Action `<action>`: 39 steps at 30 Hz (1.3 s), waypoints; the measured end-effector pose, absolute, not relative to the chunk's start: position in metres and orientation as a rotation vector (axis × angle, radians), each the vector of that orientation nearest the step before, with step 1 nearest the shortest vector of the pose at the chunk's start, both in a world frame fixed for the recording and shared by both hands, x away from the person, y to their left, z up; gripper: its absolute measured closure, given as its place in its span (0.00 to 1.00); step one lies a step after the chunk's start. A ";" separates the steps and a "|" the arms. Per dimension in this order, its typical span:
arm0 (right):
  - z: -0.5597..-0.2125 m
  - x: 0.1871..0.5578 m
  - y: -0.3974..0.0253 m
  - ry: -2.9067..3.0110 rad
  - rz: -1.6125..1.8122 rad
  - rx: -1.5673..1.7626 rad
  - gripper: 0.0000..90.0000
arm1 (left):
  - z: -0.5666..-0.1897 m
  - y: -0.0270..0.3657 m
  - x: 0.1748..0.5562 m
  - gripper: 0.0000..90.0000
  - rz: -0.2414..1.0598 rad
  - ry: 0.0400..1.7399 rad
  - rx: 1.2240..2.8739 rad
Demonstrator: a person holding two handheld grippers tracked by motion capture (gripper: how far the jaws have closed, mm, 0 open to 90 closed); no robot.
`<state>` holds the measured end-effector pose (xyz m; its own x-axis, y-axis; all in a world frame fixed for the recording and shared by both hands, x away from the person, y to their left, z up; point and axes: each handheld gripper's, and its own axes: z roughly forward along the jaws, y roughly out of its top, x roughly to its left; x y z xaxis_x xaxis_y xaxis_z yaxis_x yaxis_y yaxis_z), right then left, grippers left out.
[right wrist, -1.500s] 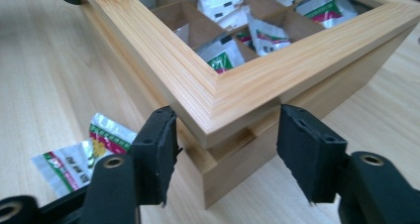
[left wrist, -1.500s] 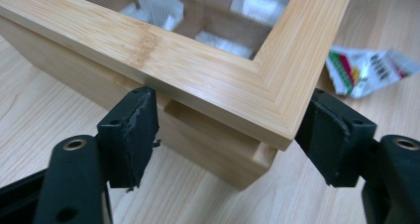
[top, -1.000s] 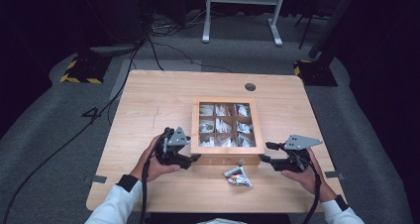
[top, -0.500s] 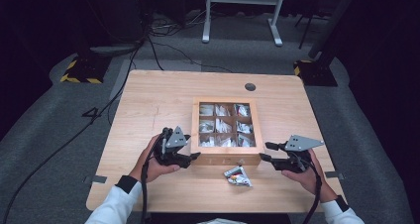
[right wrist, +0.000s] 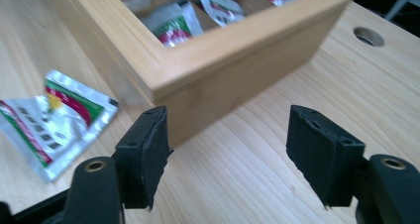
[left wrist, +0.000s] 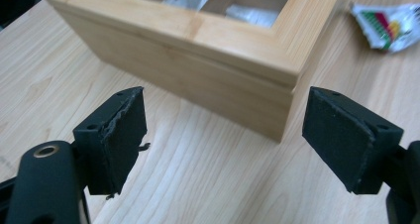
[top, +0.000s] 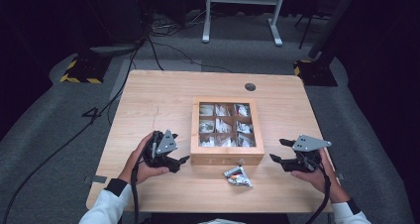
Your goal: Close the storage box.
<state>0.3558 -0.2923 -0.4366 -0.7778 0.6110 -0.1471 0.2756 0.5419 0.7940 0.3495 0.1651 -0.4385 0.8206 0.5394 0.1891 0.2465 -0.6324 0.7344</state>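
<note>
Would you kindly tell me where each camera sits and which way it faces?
High view: above the person's side, looking down on the light wooden table; forearms, left gripper, right gripper.
Left gripper view: between open jaws, facing a corner of the wooden compartment box.
Right gripper view: between open jaws, facing another box corner.
Shared: box, silver foil packet.

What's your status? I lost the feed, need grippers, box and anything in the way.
Left gripper open, right gripper open, both empty. Wooden box between them, untouched, lid shut. Loose packets on the table in front of it, clear of both.
</note>
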 end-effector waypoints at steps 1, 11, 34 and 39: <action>-0.438 0.356 -0.295 2.368 1.104 0.734 0.35 | -0.440 0.167 0.349 0.20 0.526 0.573 2.273; -0.453 0.360 -0.317 2.343 1.018 0.811 0.31 | -0.461 0.184 0.353 0.21 0.573 0.668 2.335; -0.488 0.354 -0.352 2.357 0.997 0.965 0.28 | -0.488 0.231 0.348 0.22 0.491 0.819 2.334; -0.492 0.352 -0.357 2.358 1.018 0.992 0.27 | -0.490 0.241 0.348 0.21 0.437 0.860 2.311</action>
